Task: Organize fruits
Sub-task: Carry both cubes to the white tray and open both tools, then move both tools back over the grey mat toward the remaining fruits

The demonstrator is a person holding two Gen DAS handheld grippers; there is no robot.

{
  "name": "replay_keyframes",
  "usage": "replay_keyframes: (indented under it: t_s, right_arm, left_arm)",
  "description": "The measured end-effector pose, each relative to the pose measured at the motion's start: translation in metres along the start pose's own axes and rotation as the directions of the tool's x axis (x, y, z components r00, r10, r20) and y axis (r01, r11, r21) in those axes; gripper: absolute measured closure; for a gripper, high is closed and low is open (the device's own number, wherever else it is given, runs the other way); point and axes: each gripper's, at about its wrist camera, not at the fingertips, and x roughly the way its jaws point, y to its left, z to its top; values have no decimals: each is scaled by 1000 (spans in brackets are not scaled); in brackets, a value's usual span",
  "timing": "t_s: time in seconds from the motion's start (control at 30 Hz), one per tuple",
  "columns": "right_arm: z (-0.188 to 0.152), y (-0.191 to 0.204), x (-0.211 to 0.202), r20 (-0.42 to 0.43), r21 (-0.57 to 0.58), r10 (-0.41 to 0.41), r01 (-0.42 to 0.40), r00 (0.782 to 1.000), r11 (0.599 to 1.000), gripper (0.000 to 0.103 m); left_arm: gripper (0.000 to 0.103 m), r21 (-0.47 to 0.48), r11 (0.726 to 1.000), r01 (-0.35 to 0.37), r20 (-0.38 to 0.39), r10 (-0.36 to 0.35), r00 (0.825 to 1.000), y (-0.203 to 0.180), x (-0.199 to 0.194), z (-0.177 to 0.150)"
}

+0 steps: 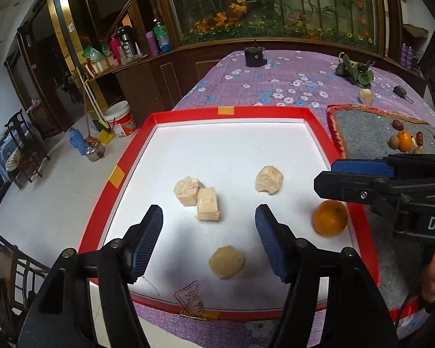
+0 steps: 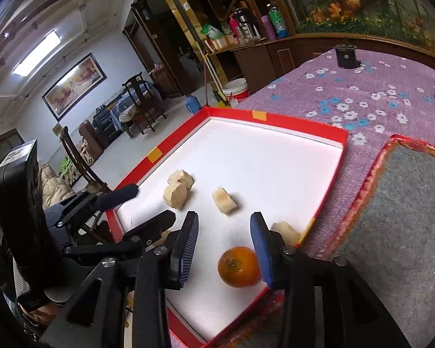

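A red-rimmed tray (image 1: 226, 110) with a white floor holds several pale, dried-looking fruit chunks and one orange (image 1: 330, 217). My left gripper (image 1: 210, 237) is open low over the tray's near part. A round pale chunk (image 1: 226, 262) lies on the floor between its fingers, untouched. Two chunks (image 1: 208, 204) lie just ahead and another (image 1: 269, 179) further right. My right gripper (image 2: 223, 246) is open around the orange (image 2: 239, 266), which rests on the tray close to the right finger (image 2: 261, 249). A pale chunk (image 2: 285, 232) lies beyond that finger by the tray's rim (image 2: 258, 115).
To the right lies a grey mat (image 1: 362, 133) with a second orange (image 1: 404, 140), red dates (image 1: 397, 124) and brown fruits. On the purple flowered cloth are a loose pale chunk (image 1: 366, 96), leafy greens (image 1: 355, 71), a key (image 1: 400, 90) and a black cylinder (image 1: 254, 55). The table drops off left of the tray.
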Motion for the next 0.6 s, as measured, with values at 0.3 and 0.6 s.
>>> replay_keyframes:
  t_s: [0.3,0.6]
  right_arm:
    - [-4,-36,-34,44,87,-17,13,999,996,62]
    - [-13,-89,-96,122,163,-95,74,988,984,62]
  left_arm:
    - [37,106,991,81,9,-82,997,-54,-9,12]
    - [36,195,966,170,-7,-171,985,-108,-17,22]
